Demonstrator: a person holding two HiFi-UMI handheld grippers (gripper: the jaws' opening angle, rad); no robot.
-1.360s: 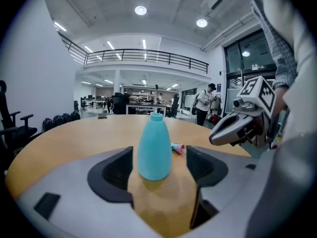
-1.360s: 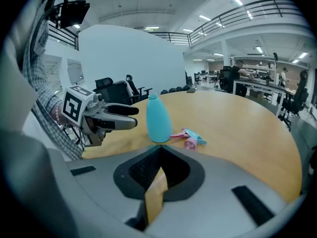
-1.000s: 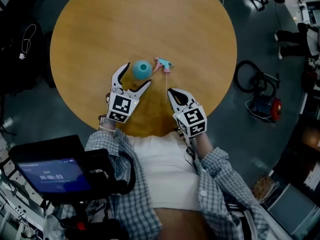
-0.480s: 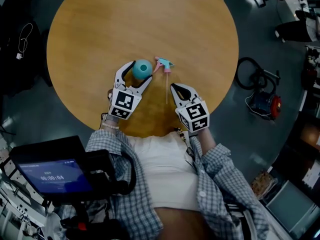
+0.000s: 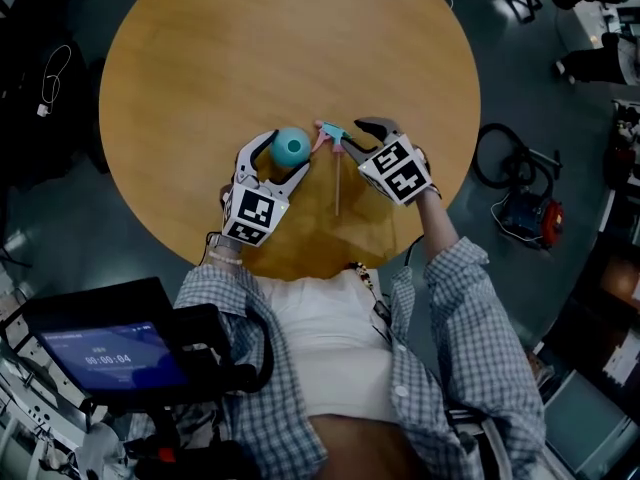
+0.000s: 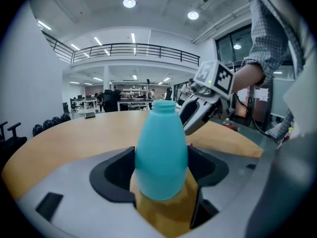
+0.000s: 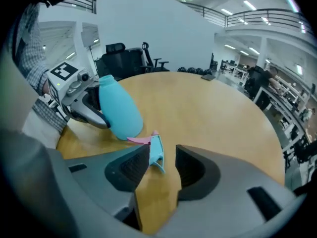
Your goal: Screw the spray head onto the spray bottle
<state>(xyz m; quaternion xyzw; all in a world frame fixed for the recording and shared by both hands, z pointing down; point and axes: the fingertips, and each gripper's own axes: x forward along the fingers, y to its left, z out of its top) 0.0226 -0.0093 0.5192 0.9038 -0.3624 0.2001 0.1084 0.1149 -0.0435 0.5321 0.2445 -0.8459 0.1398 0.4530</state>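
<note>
The fingers [image 6: 116, 175] of our left gripper [image 5: 283, 155] have just been closing and now press on both flanks of the spray bottle [image 6: 161, 150], which stands between them. The fingers [image 7: 130, 168] of our right gripper [image 7: 162, 157] have just been opening and stand spread around the spray head [image 7: 155, 151]. One of them lies just beside it, and there is a clear gap on the other side, so we judge that nothing is pinched there. As for progress, the bottle looks steadied, but the head is not yet lifted, its thread has not met the neck, and no turn has been made. We reckon the pick-up, the feeding of the dip tube [image 5: 338, 183] into the bottle, the seating and the screwing all remain. The bottle stands upright on the counter [image 5: 280, 28], close to the edge nearest us, with its long axis vertical and its open neck pointing up. The head lies on its side just beside the bottle, with its pink trigger [image 7: 138, 140] reaching toward the bottle's base. Its thin tube runs flat along the counter, pointing toward our near edge.
</note>
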